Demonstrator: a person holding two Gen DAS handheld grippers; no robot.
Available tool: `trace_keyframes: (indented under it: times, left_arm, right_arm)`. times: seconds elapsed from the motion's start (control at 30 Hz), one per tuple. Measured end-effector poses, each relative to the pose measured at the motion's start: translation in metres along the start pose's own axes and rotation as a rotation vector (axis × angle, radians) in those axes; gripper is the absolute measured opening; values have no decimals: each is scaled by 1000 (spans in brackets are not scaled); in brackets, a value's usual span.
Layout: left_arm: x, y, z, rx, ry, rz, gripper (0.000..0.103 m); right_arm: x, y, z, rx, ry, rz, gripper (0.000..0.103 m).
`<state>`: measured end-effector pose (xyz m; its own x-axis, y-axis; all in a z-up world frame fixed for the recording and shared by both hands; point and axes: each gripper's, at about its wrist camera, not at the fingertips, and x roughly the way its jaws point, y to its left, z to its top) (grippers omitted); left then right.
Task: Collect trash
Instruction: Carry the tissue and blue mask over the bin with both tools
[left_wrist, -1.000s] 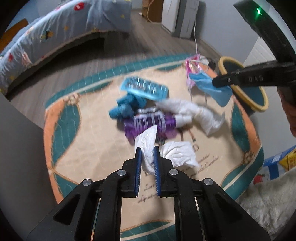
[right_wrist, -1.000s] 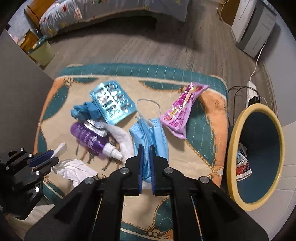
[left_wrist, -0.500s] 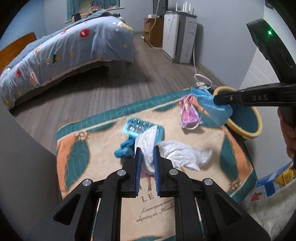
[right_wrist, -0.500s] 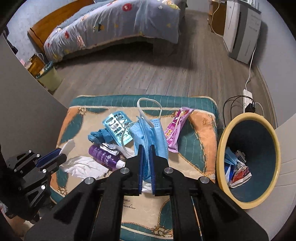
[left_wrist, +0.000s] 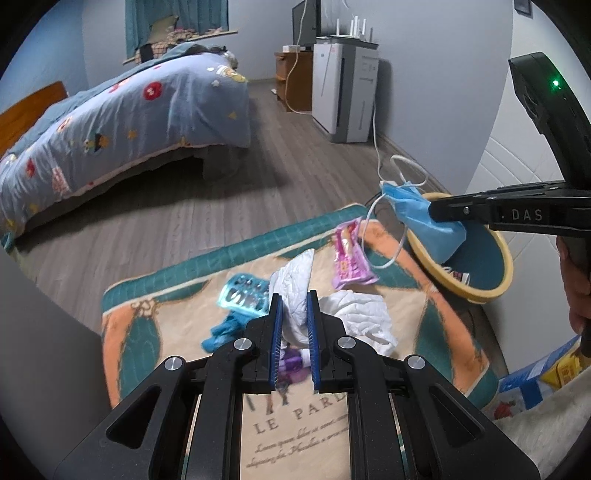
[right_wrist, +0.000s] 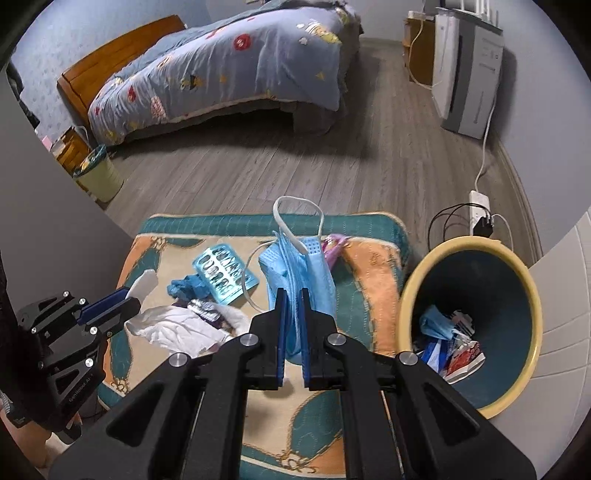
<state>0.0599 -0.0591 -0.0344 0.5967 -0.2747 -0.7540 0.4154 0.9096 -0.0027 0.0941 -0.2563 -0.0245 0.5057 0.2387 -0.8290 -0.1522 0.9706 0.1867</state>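
Above the rug (right_wrist: 373, 266), right gripper (right_wrist: 290, 295) clamping face mask (right_wrist: 295, 266), left gripper (left_wrist: 294, 299) pinching tissue (left_wrist: 293, 284)

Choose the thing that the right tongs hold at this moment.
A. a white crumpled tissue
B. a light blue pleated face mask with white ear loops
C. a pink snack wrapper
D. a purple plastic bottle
B: the right tongs are shut on the light blue pleated face mask with white ear loops, which hangs in the air near the yellow-rimmed round bin.

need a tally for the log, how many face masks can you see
2: one blue face mask clamped in the right gripper, one crumpled in the yellow-rimmed bin. More may be buried in there.
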Motion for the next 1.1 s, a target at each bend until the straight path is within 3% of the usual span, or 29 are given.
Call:
trace_keyframes:
  times: [1.1]
  left_arm:
    - [62, -117, 50, 147, -1, -91, 14]
  right_arm:
    - [-16, -142, -11, 189, -52, -73, 6]
